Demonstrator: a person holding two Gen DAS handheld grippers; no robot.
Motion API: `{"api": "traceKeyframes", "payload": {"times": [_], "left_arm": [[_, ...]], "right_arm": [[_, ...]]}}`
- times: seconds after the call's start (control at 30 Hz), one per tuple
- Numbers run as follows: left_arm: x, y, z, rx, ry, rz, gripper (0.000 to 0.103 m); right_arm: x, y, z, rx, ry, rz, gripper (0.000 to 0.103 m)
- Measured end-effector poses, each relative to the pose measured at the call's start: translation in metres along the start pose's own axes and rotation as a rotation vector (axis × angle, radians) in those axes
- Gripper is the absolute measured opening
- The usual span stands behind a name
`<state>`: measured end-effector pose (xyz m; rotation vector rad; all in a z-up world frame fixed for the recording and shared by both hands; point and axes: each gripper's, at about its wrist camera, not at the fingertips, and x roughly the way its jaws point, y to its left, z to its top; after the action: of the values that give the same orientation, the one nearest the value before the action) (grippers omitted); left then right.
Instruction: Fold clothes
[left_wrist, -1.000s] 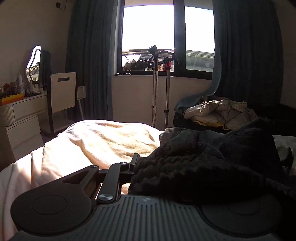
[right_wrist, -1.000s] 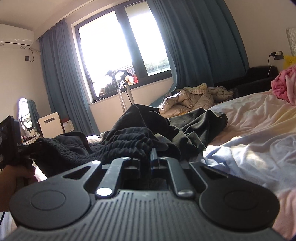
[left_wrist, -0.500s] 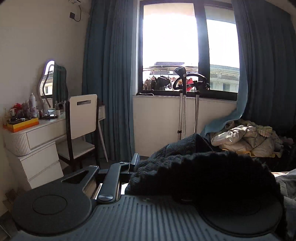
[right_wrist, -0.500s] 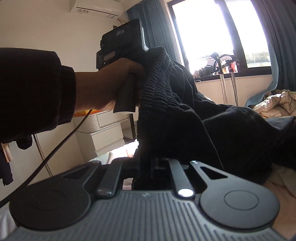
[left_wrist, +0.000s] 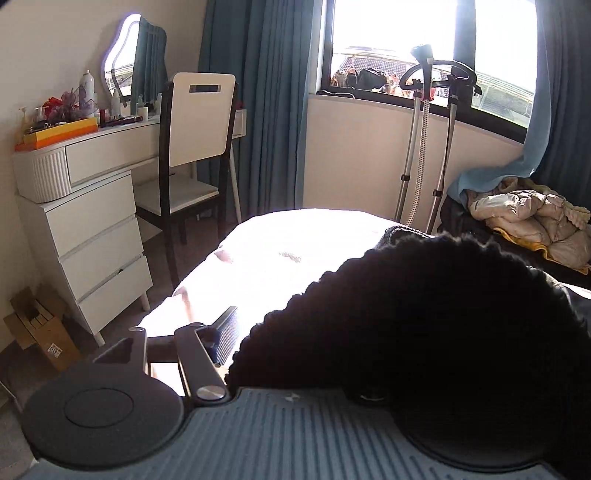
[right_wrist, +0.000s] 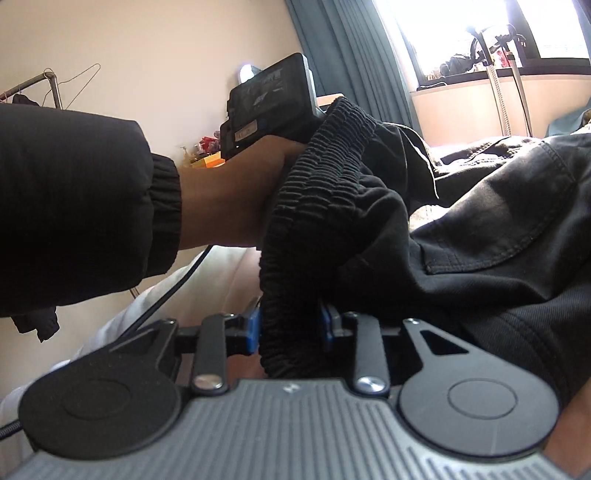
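Black trousers with a gathered elastic waistband (right_wrist: 321, 155) hang between my two grippers above the bed (left_wrist: 295, 251). My right gripper (right_wrist: 289, 326) has its jaws opening. The waistband still runs between its blue pads (right_wrist: 253, 330) but does not look pinched. A hand in a dark sleeve (right_wrist: 74, 206) holds the left tool's housing (right_wrist: 269, 99) just behind the waistband. In the left wrist view my left gripper (left_wrist: 295, 332) is opening too. Its left finger (left_wrist: 225, 328) stands free of the cloth, while the black fabric (left_wrist: 424, 314) drapes over and hides the right finger.
A white dresser (left_wrist: 92, 229) and a white chair (left_wrist: 199, 122) stand left of the bed. A garment steamer stand (left_wrist: 424, 129) is under the window. Pale clothes (left_wrist: 528, 218) are piled on a dark seat at right. A cardboard box (left_wrist: 37, 325) lies on the floor. A cable (right_wrist: 177, 288) trails from the left tool.
Both grippers' jaws have parted from shut. The left view has dipped toward the sunlit bed. The right gripper has come closer to the left hand, with the waistband loosened between its pads.
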<state>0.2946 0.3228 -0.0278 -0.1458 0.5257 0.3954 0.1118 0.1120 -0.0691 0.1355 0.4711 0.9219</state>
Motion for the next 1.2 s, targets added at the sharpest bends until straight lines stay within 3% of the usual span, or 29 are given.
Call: {"api": "traceKeyframes", "payload": {"times": [0.13, 0.27, 0.47, 0.6, 0.7, 0.77, 0.87, 1.2], "left_arm": [[-0.032, 0.022, -0.021, 0.017, 0.078, 0.069, 0.083], [-0.086, 0.05, -0.041, -0.08, 0.09, 0.058, 0.083], [-0.189, 0.056, -0.077, -0.267, 0.125, -0.104, 0.084], [-0.227, 0.031, -0.101, -0.289, 0.165, -0.201, 0.086], [-0.231, 0.006, -0.12, -0.299, 0.215, -0.244, 0.086], [-0.223, -0.008, -0.129, -0.334, 0.295, -0.277, 0.086], [-0.212, -0.027, -0.137, -0.396, 0.377, -0.24, 0.085], [-0.185, -0.037, -0.148, -0.634, 0.468, -0.11, 0.086]], "right_arm": [[-0.027, 0.011, 0.002, -0.063, -0.011, -0.039, 0.053], [-0.072, 0.021, 0.003, -0.116, -0.031, -0.082, 0.056], [-0.166, 0.01, -0.017, -0.184, -0.045, -0.2, 0.056], [-0.214, -0.007, -0.024, -0.218, -0.047, -0.3, 0.056], [-0.243, -0.01, -0.031, -0.256, -0.065, -0.365, 0.056], [-0.261, -0.017, -0.033, -0.25, -0.081, -0.389, 0.056], [-0.281, -0.031, -0.039, -0.232, -0.106, -0.421, 0.057], [-0.31, -0.087, -0.06, -0.017, -0.162, -0.529, 0.058]]}}
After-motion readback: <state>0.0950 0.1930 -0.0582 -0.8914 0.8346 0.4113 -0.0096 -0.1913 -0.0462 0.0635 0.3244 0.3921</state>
